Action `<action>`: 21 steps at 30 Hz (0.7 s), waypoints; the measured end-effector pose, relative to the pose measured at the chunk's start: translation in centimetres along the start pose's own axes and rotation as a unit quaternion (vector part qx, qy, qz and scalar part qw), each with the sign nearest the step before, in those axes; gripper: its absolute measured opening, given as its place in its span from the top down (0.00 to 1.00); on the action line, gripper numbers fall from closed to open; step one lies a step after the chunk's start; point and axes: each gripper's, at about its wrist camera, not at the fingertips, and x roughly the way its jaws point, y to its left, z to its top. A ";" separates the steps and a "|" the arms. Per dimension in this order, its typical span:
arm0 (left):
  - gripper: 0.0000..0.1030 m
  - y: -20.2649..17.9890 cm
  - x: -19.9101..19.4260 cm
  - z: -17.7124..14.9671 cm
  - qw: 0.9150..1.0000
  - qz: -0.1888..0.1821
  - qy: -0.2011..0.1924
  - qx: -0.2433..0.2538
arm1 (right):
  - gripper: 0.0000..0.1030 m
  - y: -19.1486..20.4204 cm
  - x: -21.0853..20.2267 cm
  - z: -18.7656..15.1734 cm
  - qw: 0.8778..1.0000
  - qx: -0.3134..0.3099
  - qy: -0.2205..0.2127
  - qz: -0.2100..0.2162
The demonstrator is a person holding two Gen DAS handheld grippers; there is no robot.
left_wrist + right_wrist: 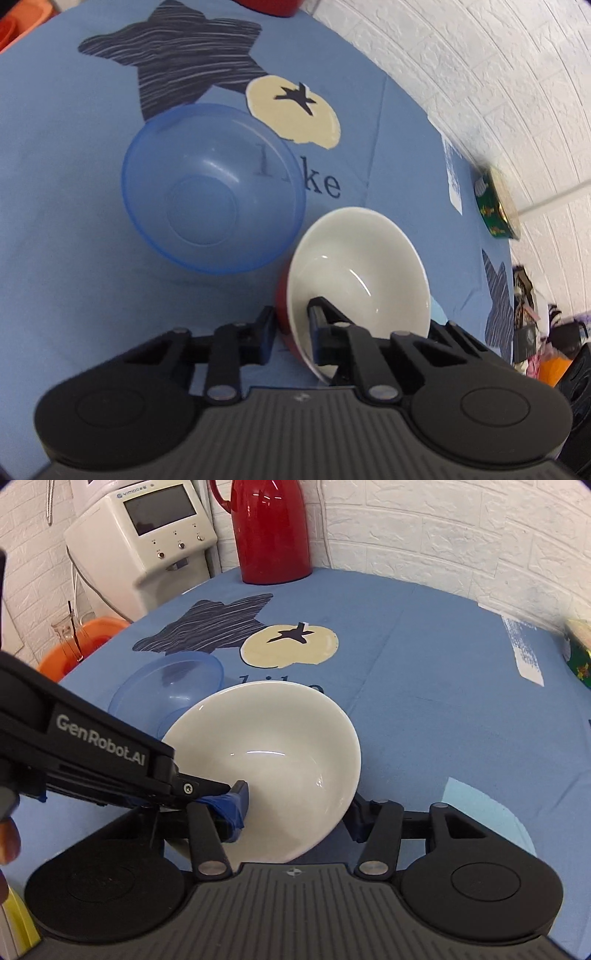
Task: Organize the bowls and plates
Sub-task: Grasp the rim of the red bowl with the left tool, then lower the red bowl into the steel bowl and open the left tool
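Basically left gripper [290, 334] is clamped on the bowl [354, 266] rim, right gripper [295, 812] spread wide around it; glazed, slick, breakable, so grip the rim firmly.

- Bowl [354, 258]: white inside, dark red outside.
- Second bowl [210, 188]: translucent blue.
- Tablecloth [424, 701]: light blue, printed with a navy white-streaked star, a cream disc bearing a dark star, dark lettering.
- Jug [271, 531]: glossy red.
- Basin [81, 646]: orange.
- Wall [461, 528]: white brick pattern.
- Box [496, 206]: dark green, patterned.
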 end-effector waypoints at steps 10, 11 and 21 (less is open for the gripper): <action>0.91 -1.1 -3.9 -4.9 0.996 0.005 0.012 0.091 | 0.63 2.7 -5.7 -3.5 1.000 0.004 -0.010 -0.024; 0.91 -1.4 -4.7 -5.7 0.995 0.001 0.014 0.096 | 0.63 3.0 -6.8 -3.9 1.000 0.004 -0.013 -0.028; 0.92 -3.7 -10.7 -16.8 0.984 -0.050 0.059 0.158 | 0.62 5.8 -17.6 -11.7 0.996 0.030 -0.003 -0.084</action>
